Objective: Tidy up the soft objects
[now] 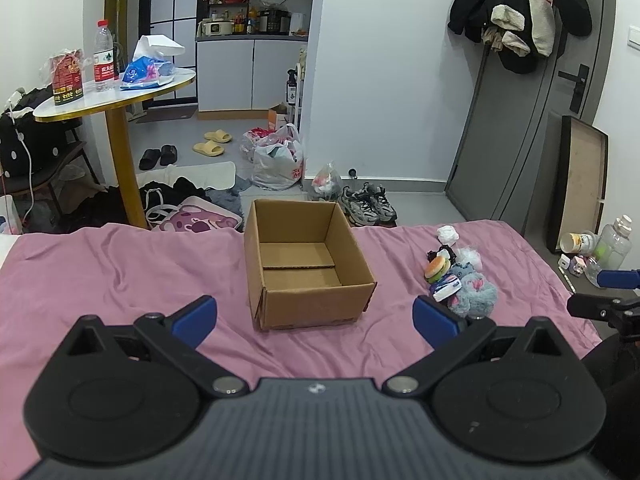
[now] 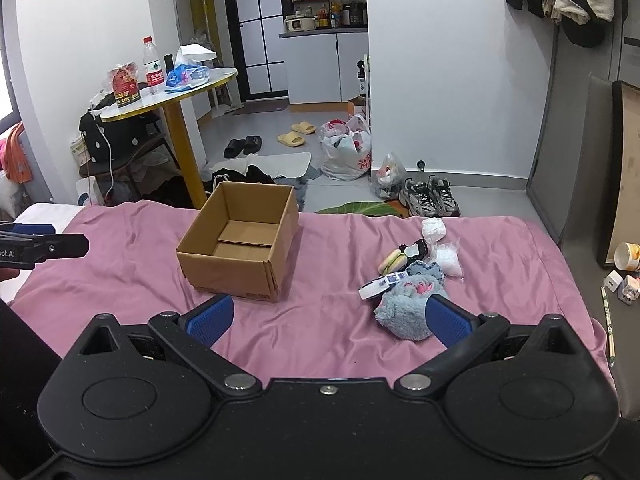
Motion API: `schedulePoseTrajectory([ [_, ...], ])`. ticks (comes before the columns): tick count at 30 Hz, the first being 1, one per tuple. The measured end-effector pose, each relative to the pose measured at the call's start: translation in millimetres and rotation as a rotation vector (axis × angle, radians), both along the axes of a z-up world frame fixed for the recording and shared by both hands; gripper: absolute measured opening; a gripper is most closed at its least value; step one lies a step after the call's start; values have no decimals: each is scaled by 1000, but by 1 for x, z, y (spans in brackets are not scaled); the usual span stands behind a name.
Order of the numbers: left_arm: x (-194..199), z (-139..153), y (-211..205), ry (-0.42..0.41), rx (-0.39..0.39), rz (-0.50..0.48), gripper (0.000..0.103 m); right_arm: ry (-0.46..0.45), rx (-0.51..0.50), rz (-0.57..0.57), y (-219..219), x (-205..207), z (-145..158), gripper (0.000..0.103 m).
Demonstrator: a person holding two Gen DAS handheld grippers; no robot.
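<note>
Cardboard is sitting dead ahead of the left hand-held gripper (image 1: 315,320) in the left wrist view: the open box (image 1: 308,268) is standing empty on the pink bed sheet (image 1: 120,280), just beyond the spread blue pads. The pile of soft objects (image 1: 460,276) is lying ahead and to the right of this hand-held gripper, well apart from it, with the grey-blue plush toy (image 1: 476,292) showing just past the right pad. Its jaws are standing wide and gripping nothing.

In the right wrist view, the right hand-held gripper (image 2: 329,318) is also hanging released and empty. The grey-blue plush toy (image 2: 408,308) is lying just ahead and slightly right of centre, near the right pad, its long axis running roughly away from the camera. The box (image 2: 240,248) is sitting ahead and to the left. Judging by this, the right hand is clearly nearer the pile, so it looks the better one for the first pick.
</note>
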State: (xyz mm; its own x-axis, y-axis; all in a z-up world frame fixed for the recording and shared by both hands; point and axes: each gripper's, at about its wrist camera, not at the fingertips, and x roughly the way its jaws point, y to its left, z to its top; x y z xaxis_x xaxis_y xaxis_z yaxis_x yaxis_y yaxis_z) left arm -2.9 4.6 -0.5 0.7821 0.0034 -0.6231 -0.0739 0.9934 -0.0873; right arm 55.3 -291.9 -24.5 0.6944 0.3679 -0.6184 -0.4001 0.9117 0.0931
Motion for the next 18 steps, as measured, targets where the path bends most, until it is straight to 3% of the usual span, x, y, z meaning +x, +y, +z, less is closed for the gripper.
schedulePoseTrajectory([
  [18,5,0,-4,-6,13,-37,103,-3,2,-15,-1,0,0,103],
])
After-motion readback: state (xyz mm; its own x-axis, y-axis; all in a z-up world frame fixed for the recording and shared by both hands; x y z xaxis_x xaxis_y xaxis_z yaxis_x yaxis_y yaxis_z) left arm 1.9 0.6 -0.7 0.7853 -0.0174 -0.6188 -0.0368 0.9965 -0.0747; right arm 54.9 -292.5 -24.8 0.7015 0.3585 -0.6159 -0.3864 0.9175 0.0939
